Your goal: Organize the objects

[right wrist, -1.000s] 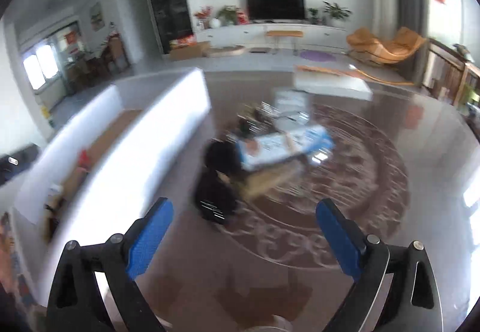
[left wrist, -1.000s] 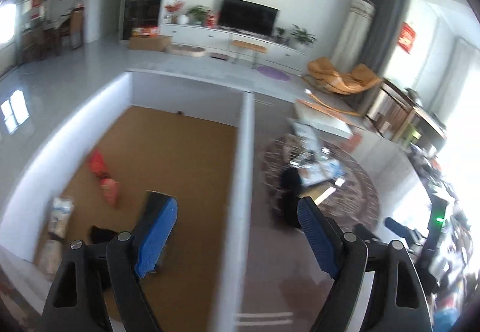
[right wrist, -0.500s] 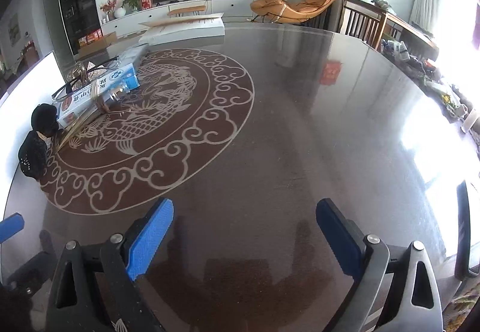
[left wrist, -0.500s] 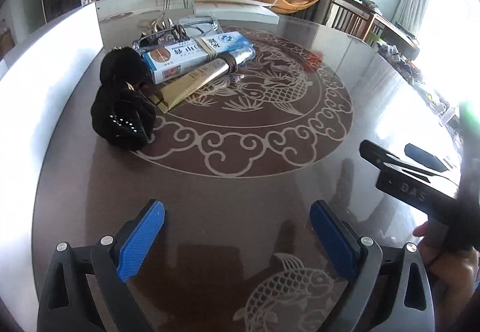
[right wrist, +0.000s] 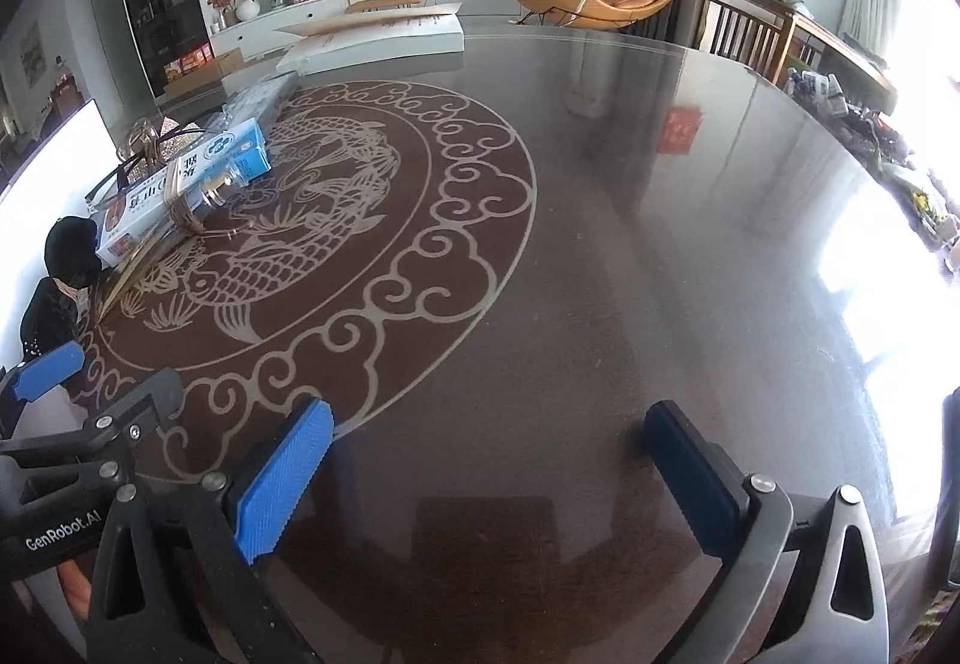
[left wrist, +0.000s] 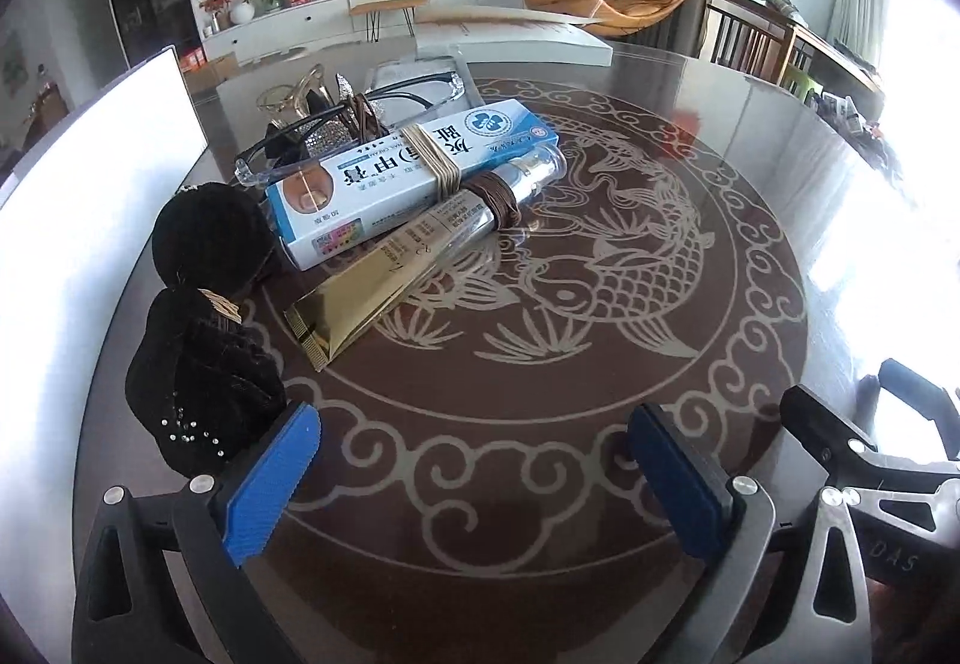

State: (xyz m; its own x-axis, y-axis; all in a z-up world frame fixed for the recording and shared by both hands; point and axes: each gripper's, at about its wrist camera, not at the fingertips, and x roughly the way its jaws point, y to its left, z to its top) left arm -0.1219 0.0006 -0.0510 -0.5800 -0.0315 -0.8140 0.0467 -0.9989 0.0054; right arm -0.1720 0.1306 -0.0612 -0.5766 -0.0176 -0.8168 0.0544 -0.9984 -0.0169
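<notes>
A pile lies at the left of the dark round table [left wrist: 750, 220]: a blue-and-white box [left wrist: 414, 172] bound with rubber bands, a gold tube [left wrist: 390, 274], two black fabric pieces [left wrist: 204, 382], black-framed glasses [left wrist: 384, 97] and glittery hair clips [left wrist: 324, 130]. My left gripper [left wrist: 474, 424] hovers just in front of the pile, jaws opening, nothing between them; its left pad is beside the nearer black piece. My right gripper [right wrist: 489, 415] hangs over bare table to the right, jaws opening and empty. The box [right wrist: 180, 178] lies far to its left.
A tall white panel [left wrist: 78, 196] borders the table's left side. A flat white carton [left wrist: 516, 40] lies at the far edge. Chairs [right wrist: 744, 28] and a cluttered sideboard stand beyond the right rim. The right gripper's frame [left wrist: 840, 442] is close beside the left one.
Both views swung from the white-walled box and the room down onto the table. The left gripper came close to the pile and its jaws widened. The right gripper sank slightly.
</notes>
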